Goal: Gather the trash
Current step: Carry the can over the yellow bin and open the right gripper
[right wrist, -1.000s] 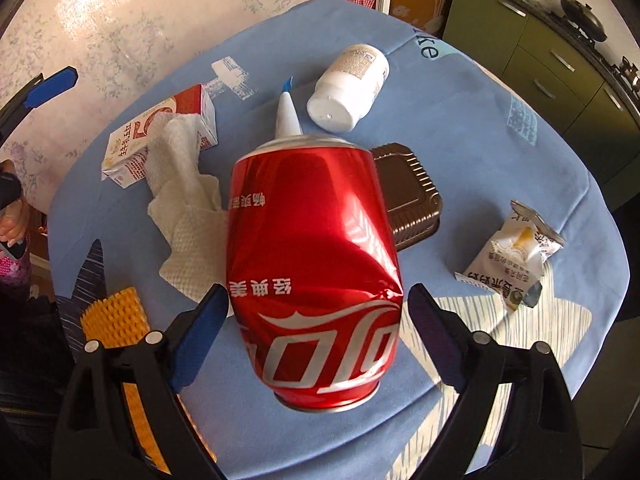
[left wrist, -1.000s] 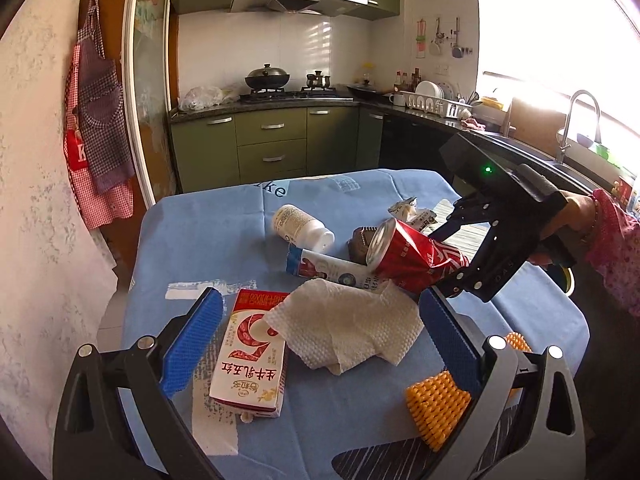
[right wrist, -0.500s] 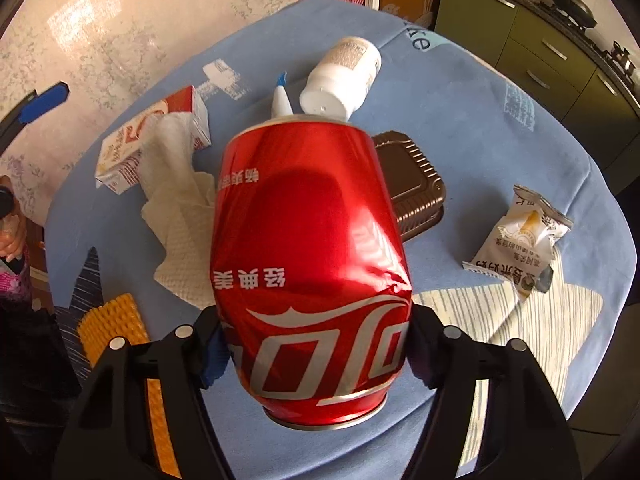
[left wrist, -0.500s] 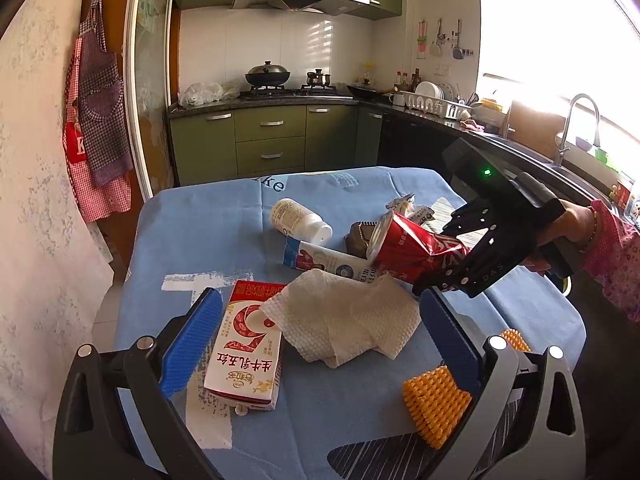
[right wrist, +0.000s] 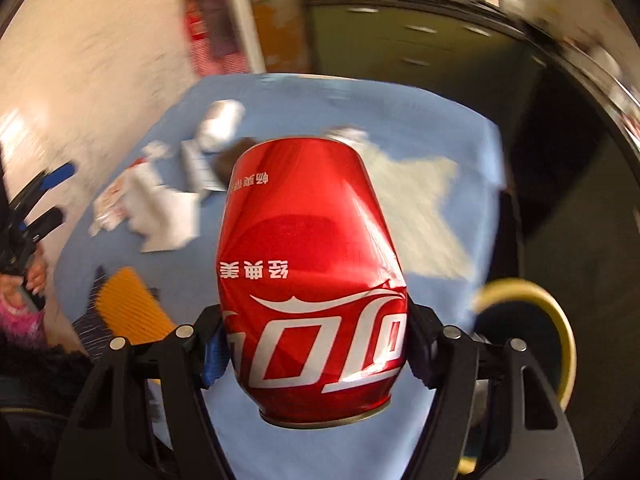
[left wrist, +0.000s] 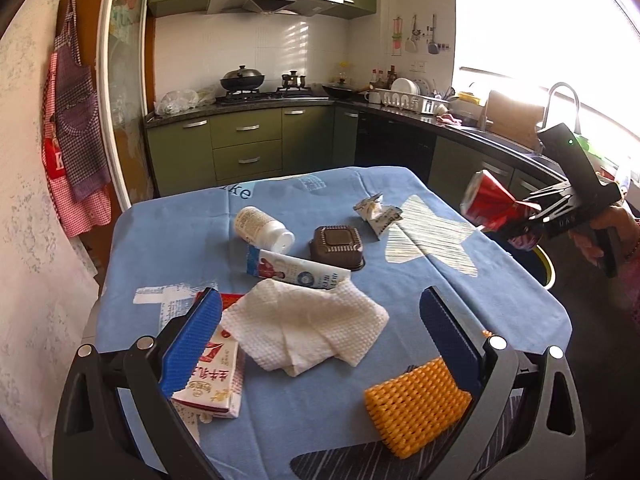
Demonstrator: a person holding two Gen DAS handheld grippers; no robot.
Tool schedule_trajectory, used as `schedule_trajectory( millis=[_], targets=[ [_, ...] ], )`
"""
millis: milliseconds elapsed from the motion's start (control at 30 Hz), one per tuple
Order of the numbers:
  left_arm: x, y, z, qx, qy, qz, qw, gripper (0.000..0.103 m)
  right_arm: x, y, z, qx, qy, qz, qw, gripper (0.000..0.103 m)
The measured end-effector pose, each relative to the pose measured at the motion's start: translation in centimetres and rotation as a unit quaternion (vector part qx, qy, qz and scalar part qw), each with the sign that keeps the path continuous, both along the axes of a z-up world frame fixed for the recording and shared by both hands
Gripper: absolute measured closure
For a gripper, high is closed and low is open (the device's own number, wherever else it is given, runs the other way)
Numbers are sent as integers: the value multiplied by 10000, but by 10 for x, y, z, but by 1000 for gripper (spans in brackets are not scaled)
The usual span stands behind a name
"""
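Observation:
A dented red cola can (right wrist: 312,264) is pinched near its base between the pads of my right gripper (right wrist: 312,344), which is shut on it. In the left wrist view the can (left wrist: 486,204) hangs in the air past the table's right edge, above a yellow-rimmed bin (left wrist: 546,264). My left gripper (left wrist: 320,300) is open and low over the near side of the table. Its fingers straddle a crumpled white paper towel (left wrist: 308,328), and its left finger stands over a milk carton (left wrist: 216,376). Nothing is held in it.
On the blue tablecloth (left wrist: 168,240) lie a white bottle (left wrist: 262,230), a tube (left wrist: 296,270), a brown plastic tray (left wrist: 338,246), a snack wrapper (left wrist: 378,214) and an orange foam net (left wrist: 416,404). Kitchen cabinets stand behind. The bin (right wrist: 560,320) sits on the floor at the right.
My right gripper closed on the red can, lifted it off the table and carried it right, past the table edge. The left gripper crept forward over the paper towel.

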State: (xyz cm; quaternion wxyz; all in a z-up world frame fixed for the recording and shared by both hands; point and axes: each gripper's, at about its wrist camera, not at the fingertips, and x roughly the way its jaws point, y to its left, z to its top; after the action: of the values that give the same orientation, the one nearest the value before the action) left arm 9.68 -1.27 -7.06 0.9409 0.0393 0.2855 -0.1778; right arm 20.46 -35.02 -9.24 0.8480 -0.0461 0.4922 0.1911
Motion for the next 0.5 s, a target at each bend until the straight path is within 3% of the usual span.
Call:
schedule_trajectory(
  millis=[100,267,400,500],
  targets=[
    [0,-10,-1,4,19,-109,9999,5,8,-63,-17,-241,323,-1032,9938,37],
    [-1,-26,0,74,49,-285,9996,5,21,-148,-60,-487,953,-2434,9640,36],
    [-1,-33,-1,112,94,-405,9991,5,32,-184,-83,-394,1021,-3087,9448,35],
    [-2,-40,-2,137,135,-550,9983,5,29,-197,-82,-342,843,-3472,9334,34]
  ],
)
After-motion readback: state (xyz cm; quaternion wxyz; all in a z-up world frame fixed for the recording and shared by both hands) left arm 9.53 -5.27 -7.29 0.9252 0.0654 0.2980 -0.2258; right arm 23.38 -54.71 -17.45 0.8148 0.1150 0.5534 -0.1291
